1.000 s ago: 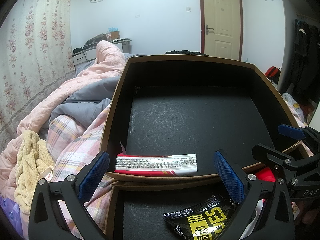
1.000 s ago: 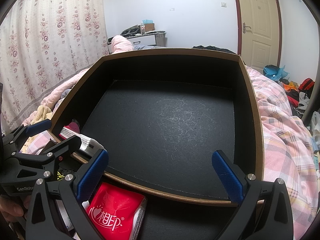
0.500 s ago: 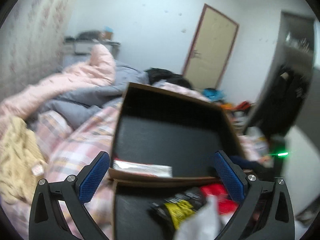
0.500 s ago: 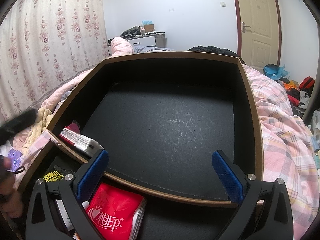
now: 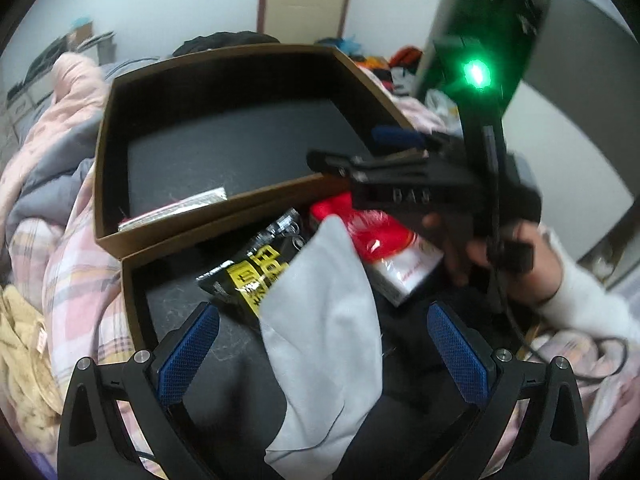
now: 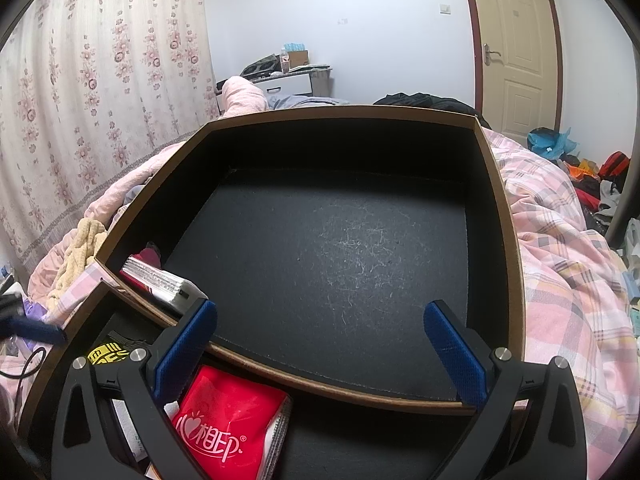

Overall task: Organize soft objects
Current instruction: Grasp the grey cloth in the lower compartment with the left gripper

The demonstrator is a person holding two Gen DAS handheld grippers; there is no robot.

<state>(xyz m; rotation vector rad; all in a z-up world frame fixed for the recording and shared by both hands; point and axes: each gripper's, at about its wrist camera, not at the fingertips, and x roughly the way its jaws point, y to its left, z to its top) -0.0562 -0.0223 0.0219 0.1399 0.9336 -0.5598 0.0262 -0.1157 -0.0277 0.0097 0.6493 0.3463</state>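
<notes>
Two black brown-rimmed boxes sit on a bed. The far box (image 5: 104, 128) (image 6: 496, 184) holds one red and silver packet (image 5: 176, 206) (image 6: 160, 280) at its near left corner. The near box (image 5: 132, 280) holds a black and yellow pouch (image 5: 256, 272), a red tissue pack (image 5: 384, 240) (image 6: 228, 424) and a grey cloth (image 5: 328, 344). My left gripper (image 5: 324, 356) is open, above the grey cloth. My right gripper (image 6: 320, 344) is open and empty over the far box's near rim; it also shows in the left wrist view (image 5: 360, 152).
Pink plaid bedding (image 6: 560, 264) surrounds the boxes. A yellow knit cloth (image 5: 20, 344) (image 6: 80, 248) lies left of them. Floral curtains (image 6: 100, 100) hang at the left and a door (image 6: 516, 48) stands at the far right. Clothes lie on the floor (image 6: 600, 184).
My left gripper has pulled back and swung right, now looking down on the near box and the grey cloth. The right gripper has hardly moved.
</notes>
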